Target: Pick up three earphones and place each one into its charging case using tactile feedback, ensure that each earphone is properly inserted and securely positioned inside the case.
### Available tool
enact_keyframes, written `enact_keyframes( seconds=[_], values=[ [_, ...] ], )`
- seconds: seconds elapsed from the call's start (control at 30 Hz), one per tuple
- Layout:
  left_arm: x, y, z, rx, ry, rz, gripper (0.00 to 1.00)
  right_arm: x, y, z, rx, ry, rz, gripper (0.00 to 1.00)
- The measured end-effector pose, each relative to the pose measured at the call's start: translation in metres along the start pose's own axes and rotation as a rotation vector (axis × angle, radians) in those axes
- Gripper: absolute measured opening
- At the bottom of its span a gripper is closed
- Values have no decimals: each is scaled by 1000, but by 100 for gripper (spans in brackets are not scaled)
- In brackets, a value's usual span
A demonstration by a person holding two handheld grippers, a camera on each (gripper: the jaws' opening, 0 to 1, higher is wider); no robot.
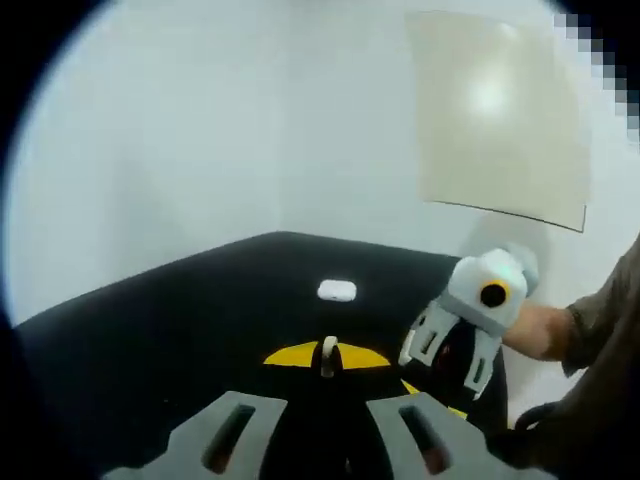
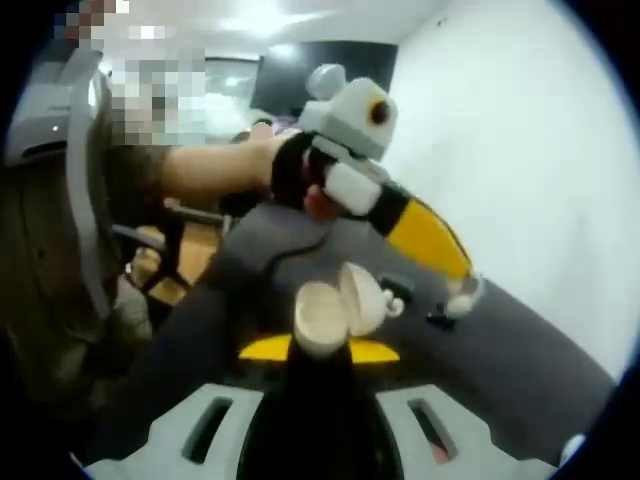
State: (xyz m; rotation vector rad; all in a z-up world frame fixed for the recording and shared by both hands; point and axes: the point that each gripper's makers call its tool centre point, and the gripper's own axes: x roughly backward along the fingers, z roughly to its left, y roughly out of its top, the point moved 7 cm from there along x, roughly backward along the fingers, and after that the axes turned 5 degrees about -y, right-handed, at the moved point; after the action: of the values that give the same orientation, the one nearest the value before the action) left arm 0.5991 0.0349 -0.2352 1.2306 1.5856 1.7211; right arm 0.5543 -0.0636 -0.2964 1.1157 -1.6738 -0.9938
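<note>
Gripping a white earphone [image 1: 328,357] by its stem, the left gripper [image 1: 328,372] holds the bud upright between its yellow-tipped jaws above a black table [image 1: 150,330]. A closed white charging case [image 1: 337,291] lies on that tabletop beyond the earphone, well apart from it, near the table's far edge. In the same left gripper view the right gripper [image 1: 447,352] comes in from the right, held in a person's hand [image 1: 540,330], its jaws pointing down toward the table.

From the right gripper view, the right gripper [image 2: 318,345] clamps an open charging case [image 2: 335,305], lid swung back, with a small white piece, apparently an earbud, at its right rim. The left gripper [image 2: 465,295] reaches in from above, its yellow jaw slanting down to a small white earphone [image 2: 463,293] pinched at its tip, just beside the open case but not touching it. A bare forearm [image 2: 215,165] stretches behind. White walls [image 1: 180,130] and a pale panel [image 1: 495,115] back the table.
</note>
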Motion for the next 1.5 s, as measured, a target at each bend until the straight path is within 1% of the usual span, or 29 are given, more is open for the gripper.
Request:
enact_keyframes(
  seconds=[0.1,0.17,0.2,0.23,0.3,0.37,0.5,0.57,0.77,0.83,0.87,0.93,0.97,1.07,1.1,1.13,1.17,1.2,1.23,1.3,1.4,1.5],
  values=[
    [-9,-2,2,37,-18,11,4,0,0,0,0,0,0,20],
    [-15,-1,2,59,-31,8,4,0,0,0,1,-1,0,20],
    [-20,0,1,66,-38,16,4,0,0,0,1,-1,0,20],
    [-22,0,1,72,-33,27,4,0,0,0,2,-1,0,20],
    [-23,0,4,44,0,33,10,0,0,0,3,-2,-1,20],
    [-22,0,5,35,10,33,11,0,0,0,3,-1,-1,20],
    [-10,2,12,33,41,12,11,0,0,0,4,-1,-1,20],
    [1,3,17,33,66,-5,11,0,0,0,3,-1,-1,20],
    [38,-5,33,14,137,5,10,0,0,0,2,0,0,20],
    [49,-9,39,3,154,25,9,0,0,0,2,0,0,20],
    [55,-12,42,-15,159,44,9,0,-1,0,2,-1,0,20],
    [63,-15,44,-104,155,87,7,0,-1,0,2,0,0,20],
    [66,-18,43,-151,143,121,6,0,-1,0,0,0,0,20],
    [69,-28,40,-258,146,250,5,0,-1,0,0,0,0,20],
    [68,-33,40,-271,156,303,5,0,-1,0,-1,1,0,20],
    [66,-37,41,-280,165,339,6,0,-1,0,-1,1,0,20],
    [65,-39,42,-288,172,357,8,0,-1,0,-2,1,0,20],
    [62,-42,41,-298,169,374,10,0,-1,0,-2,1,0,20],
    [59,-44,39,-286,158,384,11,0,-1,0,-1,1,0,20],
    [55,-47,36,-258,138,381,13,0,-1,0,0,0,0,20],
    [52,-51,36,-255,144,385,14,0,-1,0,0,1,-1,20],
    [49,-53,34,-251,134,380,13,0,-1,0,2,1,-1,20]
  ],
)
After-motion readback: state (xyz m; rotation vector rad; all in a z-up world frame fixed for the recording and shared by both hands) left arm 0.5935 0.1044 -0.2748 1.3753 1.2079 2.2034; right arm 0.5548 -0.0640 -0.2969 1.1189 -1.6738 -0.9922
